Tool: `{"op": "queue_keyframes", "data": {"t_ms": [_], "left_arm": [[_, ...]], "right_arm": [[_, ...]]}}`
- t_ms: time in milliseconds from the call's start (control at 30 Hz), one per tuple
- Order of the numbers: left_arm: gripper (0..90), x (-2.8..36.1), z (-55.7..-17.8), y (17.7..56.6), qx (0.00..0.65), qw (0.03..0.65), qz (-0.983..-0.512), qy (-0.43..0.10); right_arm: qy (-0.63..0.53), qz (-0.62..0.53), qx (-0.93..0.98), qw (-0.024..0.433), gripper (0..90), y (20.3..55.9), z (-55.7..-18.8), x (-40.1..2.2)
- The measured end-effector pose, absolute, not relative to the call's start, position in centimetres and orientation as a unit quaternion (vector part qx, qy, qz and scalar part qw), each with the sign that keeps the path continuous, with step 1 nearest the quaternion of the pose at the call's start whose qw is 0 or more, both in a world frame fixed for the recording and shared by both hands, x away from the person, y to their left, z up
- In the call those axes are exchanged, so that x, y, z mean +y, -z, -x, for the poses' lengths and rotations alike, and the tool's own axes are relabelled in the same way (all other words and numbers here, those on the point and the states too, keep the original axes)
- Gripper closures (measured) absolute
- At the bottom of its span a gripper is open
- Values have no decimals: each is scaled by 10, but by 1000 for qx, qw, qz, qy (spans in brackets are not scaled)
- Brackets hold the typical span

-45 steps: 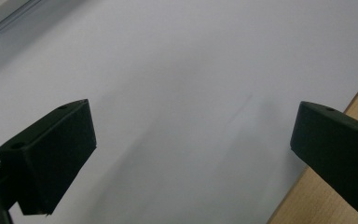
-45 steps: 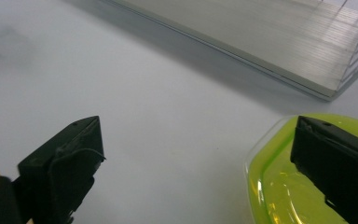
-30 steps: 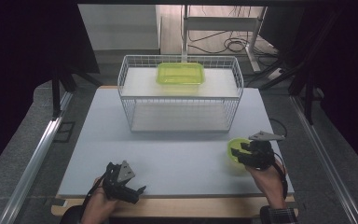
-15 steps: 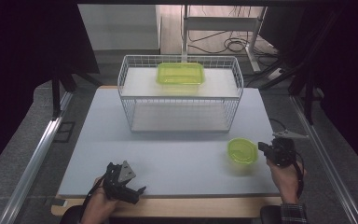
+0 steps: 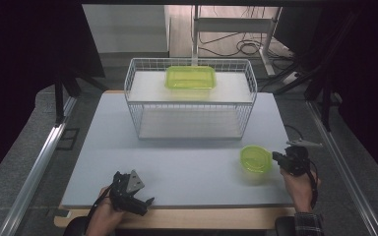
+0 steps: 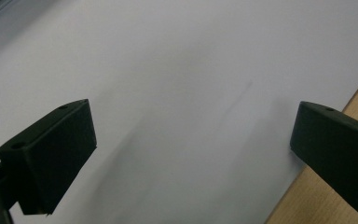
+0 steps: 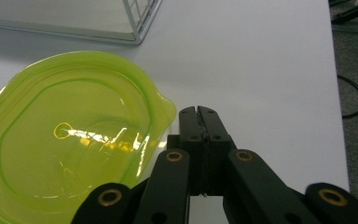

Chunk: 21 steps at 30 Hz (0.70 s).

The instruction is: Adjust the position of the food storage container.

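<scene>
1 right claw [image 7: 199, 111] | jaws just closed empty | moved right off green lid [image 7: 70, 140]

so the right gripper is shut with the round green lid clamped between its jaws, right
Not quite. The right gripper is shut, but on nothing: in the right gripper view its jaws meet beside the round green lid, which lies flat on the table.

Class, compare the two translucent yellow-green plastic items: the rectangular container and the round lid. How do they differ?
The rectangular container is larger and sits inside the white wire basket; the round lid is smaller and lies flat on the white table, outside the basket. Both are translucent yellow-green plastic.
</scene>
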State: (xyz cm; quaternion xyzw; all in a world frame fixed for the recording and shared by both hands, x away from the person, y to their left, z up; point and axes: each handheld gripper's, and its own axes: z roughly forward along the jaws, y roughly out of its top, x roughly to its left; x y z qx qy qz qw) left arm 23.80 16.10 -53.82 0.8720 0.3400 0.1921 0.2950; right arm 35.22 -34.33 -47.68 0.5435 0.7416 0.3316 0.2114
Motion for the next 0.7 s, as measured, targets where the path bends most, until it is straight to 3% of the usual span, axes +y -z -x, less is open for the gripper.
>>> {"op": "queue_keyframes", "data": {"t_ms": [700], "left_arm": [[2, 160, -238, 539, 337, 291, -875, -193]], "right_arm": [[-350, -516, 766, 161, 890, 481, -343, -288]]}}
